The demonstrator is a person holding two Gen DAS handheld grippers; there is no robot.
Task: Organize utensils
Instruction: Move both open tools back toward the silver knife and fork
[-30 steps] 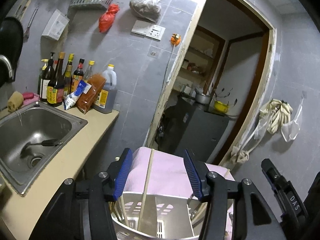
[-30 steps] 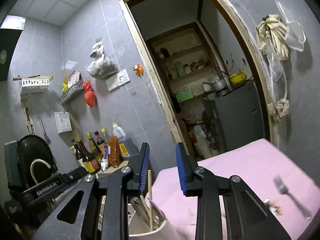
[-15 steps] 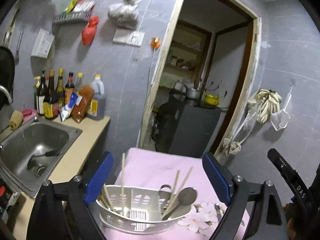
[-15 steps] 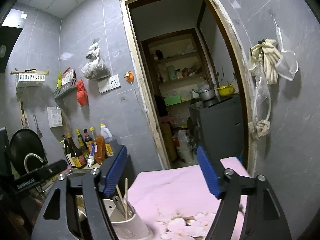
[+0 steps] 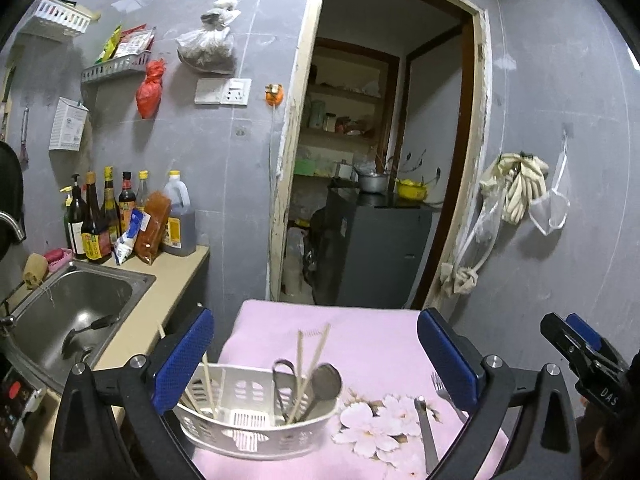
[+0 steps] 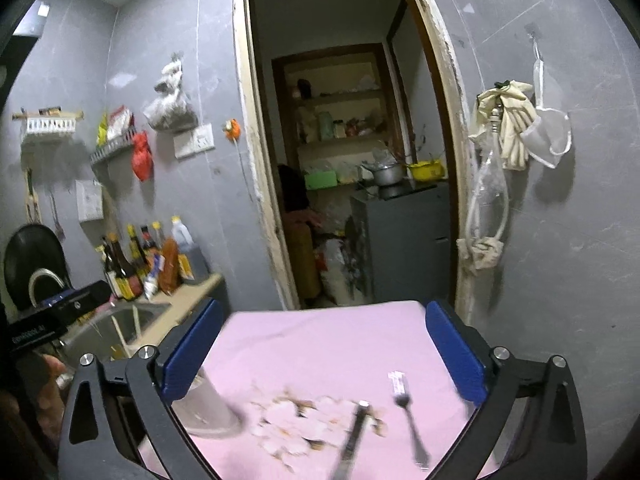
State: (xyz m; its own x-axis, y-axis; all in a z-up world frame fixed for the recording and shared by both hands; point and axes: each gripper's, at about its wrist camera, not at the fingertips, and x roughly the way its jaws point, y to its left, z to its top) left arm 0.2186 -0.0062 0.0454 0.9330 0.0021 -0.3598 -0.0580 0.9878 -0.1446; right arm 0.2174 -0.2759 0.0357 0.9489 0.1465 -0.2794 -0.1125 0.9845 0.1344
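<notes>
A white slotted basket point(image 5: 248, 420) stands on the pink flowered cloth point(image 5: 360, 340), holding chopsticks point(image 5: 310, 360), a spoon point(image 5: 326, 378) and tongs. To its right a fork point(image 5: 446, 394) and a long metal utensil point(image 5: 426, 432) lie on the cloth. My left gripper point(image 5: 316, 324) hangs back above the basket, jaws opening wide, nothing between them. In the right wrist view my right gripper point(image 6: 324, 312) is also opening and empty, over the fork point(image 6: 408, 412) and metal utensil point(image 6: 352, 440). The basket point(image 6: 208, 404) is blurred at its left finger.
A steel sink point(image 5: 76, 312) and a counter with sauce bottles point(image 5: 100, 216) are on the left. An open doorway point(image 5: 380, 160) with a dark cabinet lies straight behind the table. Gloves and bags point(image 5: 516, 188) hang on the right wall. The right gripper's tip point(image 5: 580, 348) shows at the right edge.
Both grippers have drawn back and up from the basket, and their jaws have spread wide. The chopsticks that stood between the jaws now stand in the basket.
</notes>
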